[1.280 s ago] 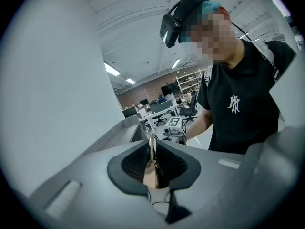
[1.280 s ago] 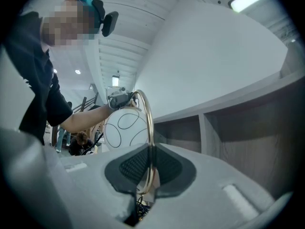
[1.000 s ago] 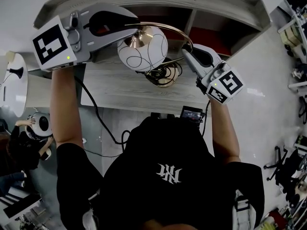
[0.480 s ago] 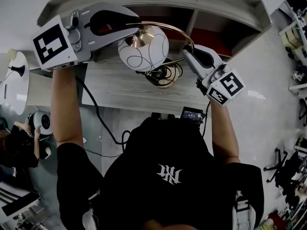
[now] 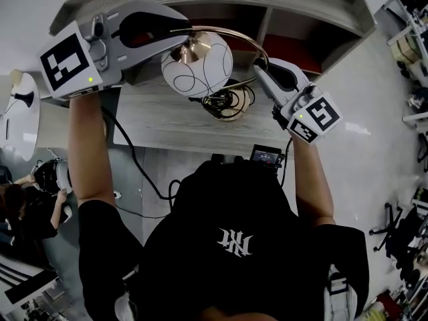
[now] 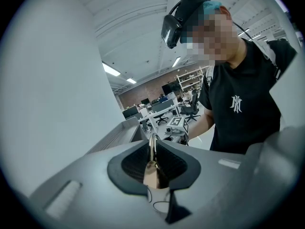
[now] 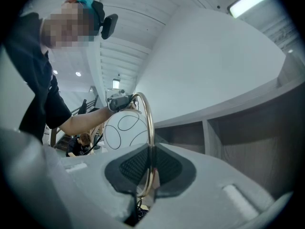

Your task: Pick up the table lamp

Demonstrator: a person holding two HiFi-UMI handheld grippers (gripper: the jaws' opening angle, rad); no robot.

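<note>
Grey desk (image 5: 167,122), table lamp (image 5: 197,65) arc clamped between left gripper (image 5: 179,33) jaws, likewise right gripper (image 5: 259,69) jaws

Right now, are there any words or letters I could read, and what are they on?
"NY", an interlocked white monogram, as best it reads: on the person's black T-shirt.
Marker cubes: only black-and-white square patterns, no words.
Small screen: too small to read.

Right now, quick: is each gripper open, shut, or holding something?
Left gripper: shut on the table lamp, gripping its brass hoop.
Right gripper: shut on the same brass hoop, farther along it.
</note>
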